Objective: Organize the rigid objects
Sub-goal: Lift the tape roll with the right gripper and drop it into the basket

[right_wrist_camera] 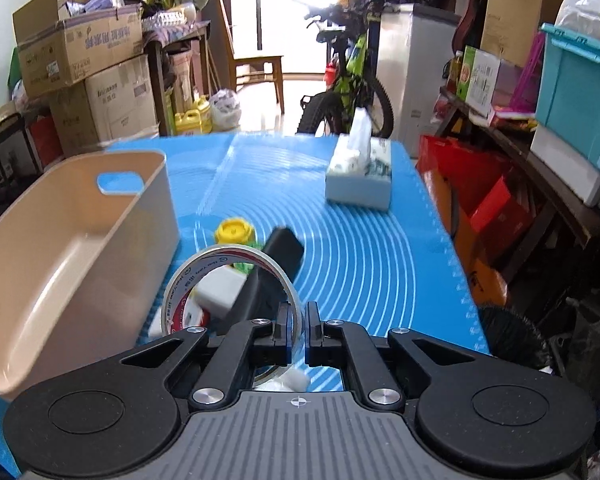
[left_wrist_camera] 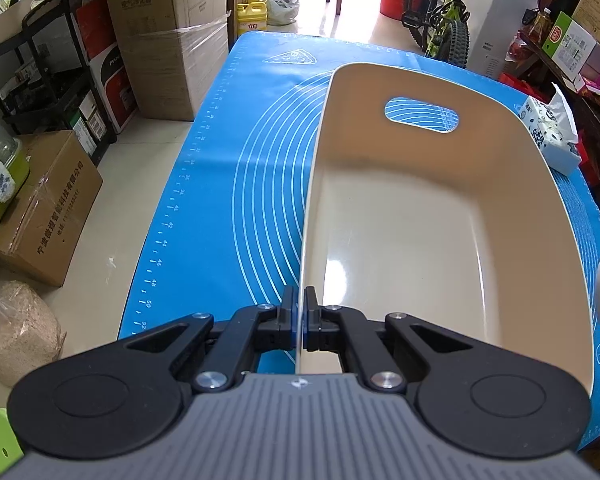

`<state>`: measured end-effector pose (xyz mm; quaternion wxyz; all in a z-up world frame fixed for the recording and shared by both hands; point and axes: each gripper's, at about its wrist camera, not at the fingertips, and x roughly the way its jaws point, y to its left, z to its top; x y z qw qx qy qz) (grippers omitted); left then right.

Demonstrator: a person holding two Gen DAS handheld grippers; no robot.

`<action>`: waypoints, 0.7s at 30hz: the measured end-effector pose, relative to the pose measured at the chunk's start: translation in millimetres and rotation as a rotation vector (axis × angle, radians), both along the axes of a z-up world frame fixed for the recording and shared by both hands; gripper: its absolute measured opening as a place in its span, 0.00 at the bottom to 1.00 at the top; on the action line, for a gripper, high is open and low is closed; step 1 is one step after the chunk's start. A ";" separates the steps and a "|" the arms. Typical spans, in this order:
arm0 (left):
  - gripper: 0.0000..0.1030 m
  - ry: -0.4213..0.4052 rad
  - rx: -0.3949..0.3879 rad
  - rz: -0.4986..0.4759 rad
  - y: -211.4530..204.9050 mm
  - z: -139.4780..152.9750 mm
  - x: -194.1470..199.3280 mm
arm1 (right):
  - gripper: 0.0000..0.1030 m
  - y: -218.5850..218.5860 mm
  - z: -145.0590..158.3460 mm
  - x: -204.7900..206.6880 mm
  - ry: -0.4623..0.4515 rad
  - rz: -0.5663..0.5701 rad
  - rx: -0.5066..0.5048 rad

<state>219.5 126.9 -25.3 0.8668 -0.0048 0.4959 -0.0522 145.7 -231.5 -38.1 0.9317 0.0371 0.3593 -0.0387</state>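
Currently clamping the bin [left_wrist_camera: 440, 216] wall with the left gripper [left_wrist_camera: 300, 312], jaws closed tight on the near left rim, steadying it on the blue mat [left_wrist_camera: 228, 184]. Pinching the tape roll [right_wrist_camera: 204, 280] with the right gripper [right_wrist_camera: 299, 322], pads closed on the roll's near edge, roll standing upright and seemingly raised off the mat just right of the bin. Risking a slip, judging by the thin bite on a slick, narrow band: swinging toward the bin too fast could be twisting the roll out of the pads. Risking also a knock against the bin's right wall if carrying too low, nudging the bin despite the left hold. Waiting beyond the roll, close together on the mat: one yellow cap [right_wrist_camera: 231, 232], one black bar [right_wrist_camera: 282, 252], one white block [right_wrist_camera: 218, 292], plus something green, too hidden to name. Counting further: one bin, empty inside; one tape roll; one tissue box [right_wrist_camera: 360, 180], well apart at the far right.
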 end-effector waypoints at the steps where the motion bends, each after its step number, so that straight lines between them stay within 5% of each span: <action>1: 0.04 0.001 -0.002 0.001 0.3 0.1 0.0 | 0.17 0.9 4.0 1.5 -0.005 -0.001 0.002; 12: 0.04 -0.007 -0.027 0.001 6.1 0.7 -0.9 | 0.17 31.9 54.3 27.9 -0.117 0.047 -0.024; 21: 0.04 -0.007 -0.028 0.002 6.0 0.6 -1.0 | 0.17 75.2 66.7 52.0 -0.128 0.132 -0.008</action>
